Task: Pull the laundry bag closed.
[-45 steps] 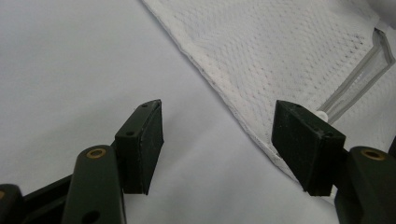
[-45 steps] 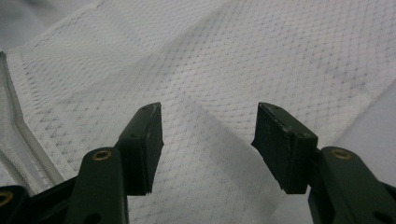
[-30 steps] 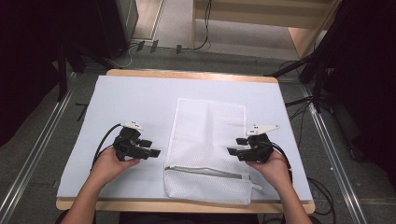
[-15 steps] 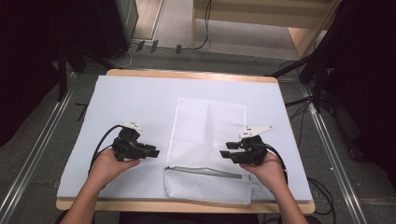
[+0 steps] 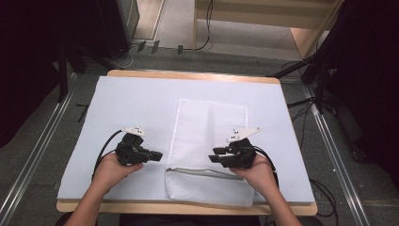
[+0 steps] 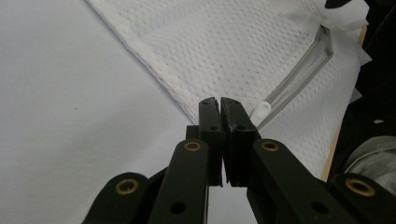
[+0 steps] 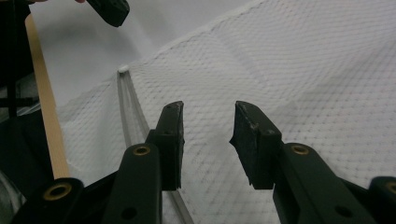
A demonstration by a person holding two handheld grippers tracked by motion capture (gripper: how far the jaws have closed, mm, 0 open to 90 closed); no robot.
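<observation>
Seen from the high view, a white mesh bag [image 5: 207, 150] is lying flat in the centre of a pale blue table mat [image 5: 141, 108], its grey zipper [image 5: 202, 172] running across near the lower edge of the frame. A person's two hands are coming in from the bottom, each holding a black gripper.

The left gripper [image 5: 155, 154] is sitting left of centre, pointing right, just beside the bag's left edge. The left gripper view is adding detail the high view cannot give: its jaws are pressed together with nothing between them, and the zipper's white pull tab [image 6: 261, 109] is showing just beyond their tips, right of centre.

The right gripper [image 5: 215, 156] is hovering over the bag's right half, pointing left. In the right gripper view, its jaws are spread apart and empty, with mesh beneath them and the zipper running along the left of the frame.
</observation>
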